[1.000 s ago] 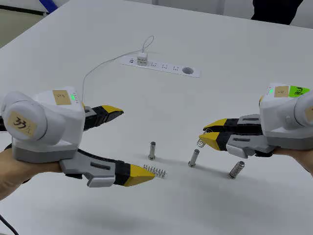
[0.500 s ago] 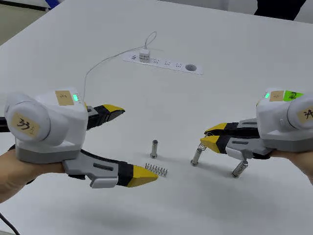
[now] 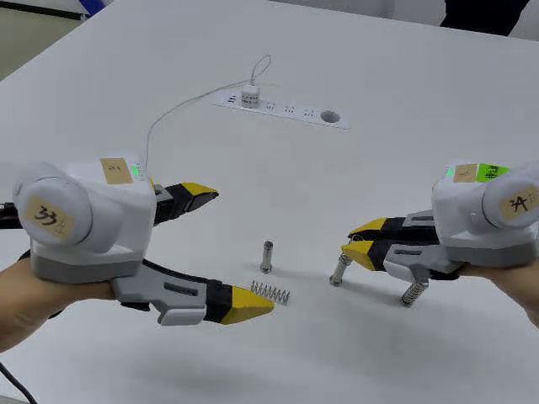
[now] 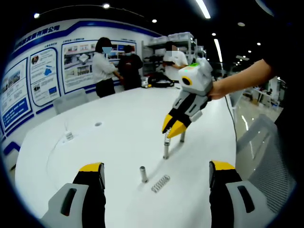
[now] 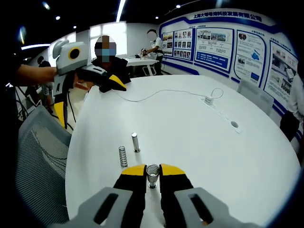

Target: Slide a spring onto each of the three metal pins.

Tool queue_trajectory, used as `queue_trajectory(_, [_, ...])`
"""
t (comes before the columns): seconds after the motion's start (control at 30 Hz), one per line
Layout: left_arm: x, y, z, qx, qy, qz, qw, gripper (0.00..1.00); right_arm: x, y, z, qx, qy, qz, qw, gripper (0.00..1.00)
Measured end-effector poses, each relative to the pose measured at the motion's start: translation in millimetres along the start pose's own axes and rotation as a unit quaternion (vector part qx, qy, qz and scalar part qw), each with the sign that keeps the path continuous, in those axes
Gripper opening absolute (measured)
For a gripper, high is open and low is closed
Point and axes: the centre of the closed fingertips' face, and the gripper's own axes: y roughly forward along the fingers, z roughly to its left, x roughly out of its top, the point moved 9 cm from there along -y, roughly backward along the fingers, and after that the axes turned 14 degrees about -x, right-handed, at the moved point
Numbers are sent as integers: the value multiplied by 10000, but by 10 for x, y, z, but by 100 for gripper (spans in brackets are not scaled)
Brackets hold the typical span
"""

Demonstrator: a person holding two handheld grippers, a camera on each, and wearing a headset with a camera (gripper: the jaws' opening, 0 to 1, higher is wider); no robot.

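We saw the table (image 3: 404,101) as a smooth, matt white top with a faint sheen. The bare pin (image 3: 267,256) looked like turned metal, silver-grey and dully bright. The loose spring (image 3: 270,292) was thin, steel-coloured coiled wire. The left gripper (image 3: 242,250) had a glossy white plastic housing, matt grey and black plastic arms and yellow tips. The right gripper (image 3: 349,240) was finished alike, and the held spring (image 5: 152,173) pinched in its tips was shiny wire too. A tan label (image 3: 44,217) looked like paper. The power strip (image 3: 282,109) looked like white plastic.
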Motion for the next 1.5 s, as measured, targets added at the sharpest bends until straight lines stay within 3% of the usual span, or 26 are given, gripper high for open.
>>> queue_trajectory(0.4, [37,13,18,14,26,-11,10000,93,-64,103,11,14,-108,127,9999,11])
queue_trajectory(1.5, [-15,0,29,22,-74,38,10000,93,-229,305,67,84,-400,678,9969,11])
